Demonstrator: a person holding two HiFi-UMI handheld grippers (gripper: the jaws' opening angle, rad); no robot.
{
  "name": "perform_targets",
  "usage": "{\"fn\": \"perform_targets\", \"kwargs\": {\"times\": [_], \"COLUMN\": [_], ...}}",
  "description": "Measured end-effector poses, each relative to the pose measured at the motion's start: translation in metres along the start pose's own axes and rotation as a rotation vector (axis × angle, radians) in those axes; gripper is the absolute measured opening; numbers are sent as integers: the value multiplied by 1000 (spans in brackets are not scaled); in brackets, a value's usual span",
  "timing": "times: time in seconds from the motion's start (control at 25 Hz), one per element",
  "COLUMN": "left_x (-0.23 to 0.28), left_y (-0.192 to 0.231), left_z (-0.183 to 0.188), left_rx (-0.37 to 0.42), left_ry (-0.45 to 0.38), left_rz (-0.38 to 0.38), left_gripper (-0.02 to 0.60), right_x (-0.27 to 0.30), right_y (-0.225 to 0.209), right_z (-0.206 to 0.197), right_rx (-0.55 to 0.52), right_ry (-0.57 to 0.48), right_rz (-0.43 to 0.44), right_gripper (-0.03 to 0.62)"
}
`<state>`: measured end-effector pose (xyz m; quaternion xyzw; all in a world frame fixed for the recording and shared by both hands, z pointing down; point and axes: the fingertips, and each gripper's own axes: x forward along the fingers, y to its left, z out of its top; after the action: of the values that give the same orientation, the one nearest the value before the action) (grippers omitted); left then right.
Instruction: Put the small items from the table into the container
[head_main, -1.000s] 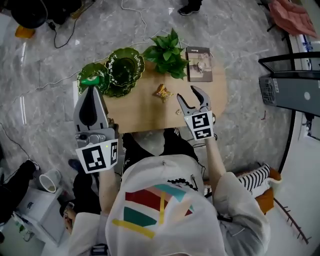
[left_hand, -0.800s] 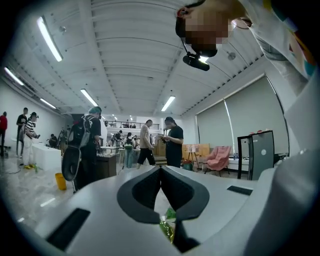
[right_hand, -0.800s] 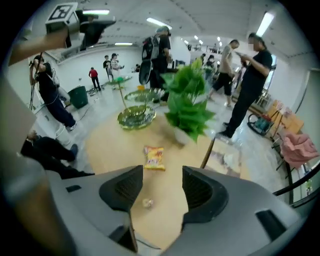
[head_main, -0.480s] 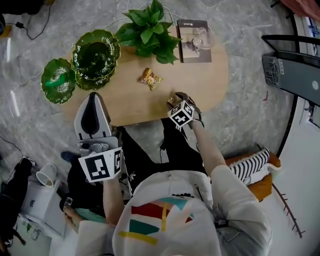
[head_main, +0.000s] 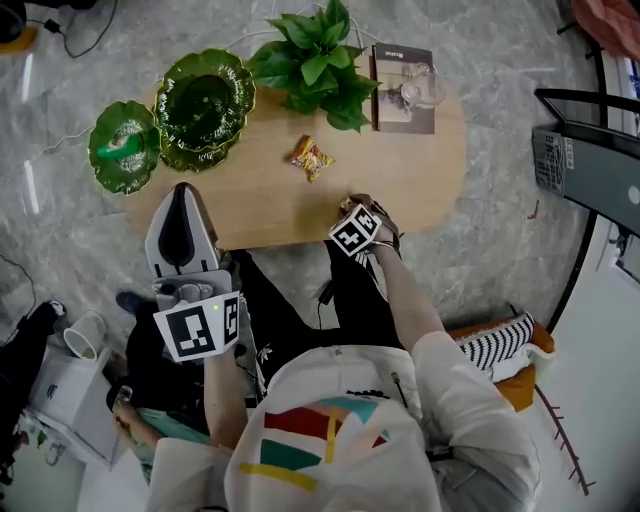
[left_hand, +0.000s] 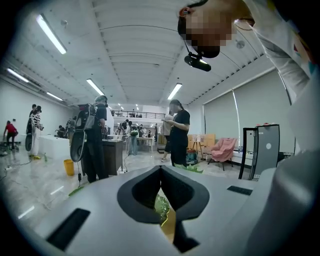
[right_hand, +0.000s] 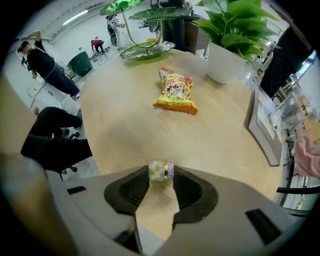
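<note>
1. Oval wooden tabletop (head_main: 250, 205): mostly bare, with two small items lying on it. Task judged barely begun.
2. Green tiered dish stand (head_main: 205, 100) at the far left end, presumably the container. No candy or packet seen in either dish, though dark glass and glare make the insides hard to read.
3. Potted plant (head_main: 315, 60) on the far edge, next to a dark flat frame or book (head_main: 405, 90) at the far right end; cannot tell which. Neither likely meant for moving.
4. Left gripper (left_hand: 161, 169) held off the near left edge, jaws together, nothing between them.
5. Right gripper (right_hand: 161, 177) pointing down at the near edge, right of centre. Jaws closing, about half narrowed, pads meeting both ends of the item between them. Tips hidden under the marker cube in the head view.
6. Yellow-orange snack packet (head_main: 311, 157) flat near the middle of the tabletop, untouched, left for a later trip.
7. Small wrapped candy (right_hand: 161, 170) on the wood at the near edge, between the right gripper's tips. Not yet lifted; carry to the stand yet to be done.
</note>
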<state>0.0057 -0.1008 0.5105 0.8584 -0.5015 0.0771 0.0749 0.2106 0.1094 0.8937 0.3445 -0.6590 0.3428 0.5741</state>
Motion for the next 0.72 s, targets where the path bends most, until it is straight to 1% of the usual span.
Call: {"fn": "perform_targets", "kwargs": {"times": [0.16,0.28,0.4,0.48,0.56,0.64,0.72], "left_x": [-4,-13,-24,-28,-33,-40,-46], "left_y": [3,5,9,15,20,22,29], "left_z": [19,48,81,105,129,150,169], "left_rx": [8,25,30,13,11,37,64], "left_ry": [-31,-74,-127,-185,-236,-264,-294], "left_rz": [4,7,19,27,33,33,39], "left_gripper": [8,8,8,8,8,8,8], "right_x": [-19,-55,-116,-163,-212,-262,-307], "right_y": [-16,-30,-47,-61,-66,-59,-49], "right_z": [11,31,67,101,134,157,183], "right_rx": [35,97,147,176,226,276,277], "right_ry": [-43,-145,-312,-456,-615,-751,-874], "right_rz": [-43,-90,-162,-200,-191,-175,-179], "right_gripper": [153,153,153,153,153,153,153]}}
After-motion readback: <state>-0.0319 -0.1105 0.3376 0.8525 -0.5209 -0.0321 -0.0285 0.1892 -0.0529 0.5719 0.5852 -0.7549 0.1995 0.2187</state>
